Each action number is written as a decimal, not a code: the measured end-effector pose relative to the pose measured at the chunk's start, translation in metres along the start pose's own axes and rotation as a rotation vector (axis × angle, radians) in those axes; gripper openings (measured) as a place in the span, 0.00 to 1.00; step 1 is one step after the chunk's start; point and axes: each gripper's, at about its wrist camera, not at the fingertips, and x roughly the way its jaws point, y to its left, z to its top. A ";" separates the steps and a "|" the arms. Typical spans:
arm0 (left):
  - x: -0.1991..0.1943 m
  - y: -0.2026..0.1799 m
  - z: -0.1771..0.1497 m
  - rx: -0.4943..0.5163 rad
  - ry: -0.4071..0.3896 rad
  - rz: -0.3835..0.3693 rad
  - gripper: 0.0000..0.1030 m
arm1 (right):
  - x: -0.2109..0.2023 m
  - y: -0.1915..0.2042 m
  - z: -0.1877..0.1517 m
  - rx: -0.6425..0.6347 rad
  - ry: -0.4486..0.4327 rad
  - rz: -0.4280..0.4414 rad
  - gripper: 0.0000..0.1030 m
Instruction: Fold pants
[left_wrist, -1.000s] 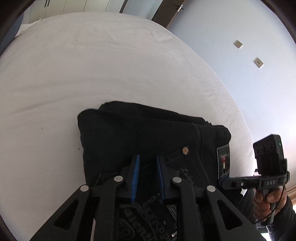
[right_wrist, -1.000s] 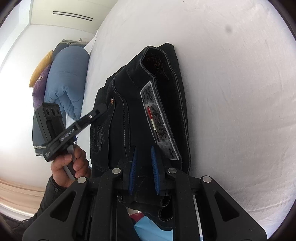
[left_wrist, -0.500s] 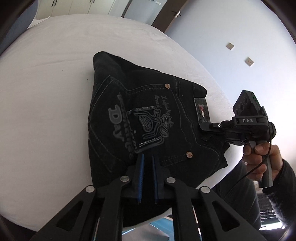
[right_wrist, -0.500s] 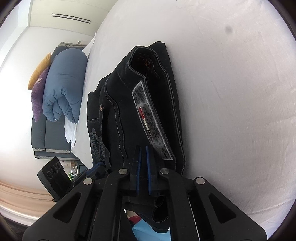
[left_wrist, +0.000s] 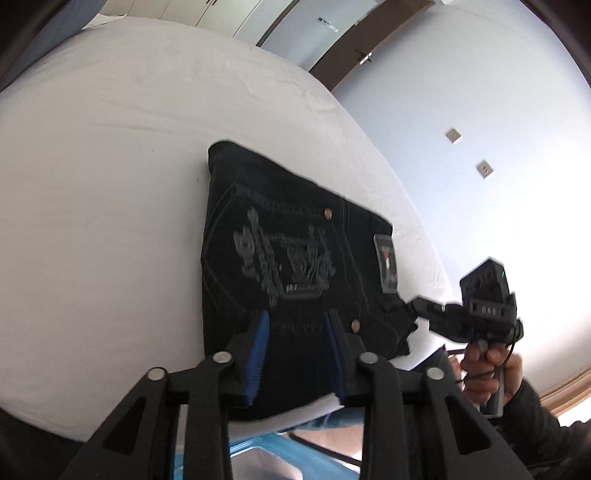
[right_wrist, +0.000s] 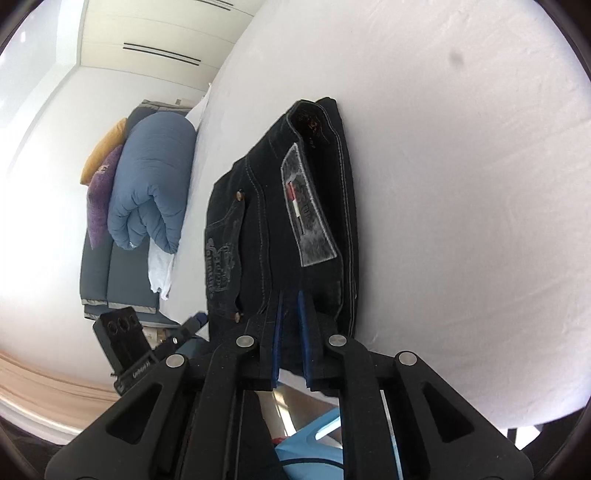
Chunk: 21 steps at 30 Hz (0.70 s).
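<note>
Left wrist view shows the folded black denim pants with the grey embroidered back pocket (left_wrist: 291, 258) lying as a squat rectangle at the near edge of the white-sheeted bed (left_wrist: 110, 166), with their near edge hanging slightly past it. The left gripper (left_wrist: 295, 332) hovers over that near edge, its blue-padded jaws opening to a moderate gap — denim shows behind the gap, but the pads press on nothing. In the right wrist view the right gripper (right_wrist: 291, 321) stands at the waistband end by the grey leather label (right_wrist: 310, 210), jaws narrow and parting a little; I judge nothing is pinched.

The bundle looks heavy for cloth — thick denim, several layers deep, with stiff seams and rivets. It should hold its shape rather than slump, yet the layers could slide apart if lifted by one. I would take hold through the full stack at a folded edge or the waistband.
</note>
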 end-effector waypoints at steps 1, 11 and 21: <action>0.005 0.004 0.011 -0.015 -0.001 -0.031 0.37 | -0.005 0.001 -0.002 0.000 -0.008 0.035 0.08; 0.071 0.020 0.040 0.038 0.129 -0.075 0.38 | -0.024 -0.014 0.028 0.065 -0.108 0.006 0.60; 0.016 0.018 0.045 -0.001 -0.012 0.003 0.92 | 0.005 -0.018 0.052 0.044 0.031 -0.022 0.78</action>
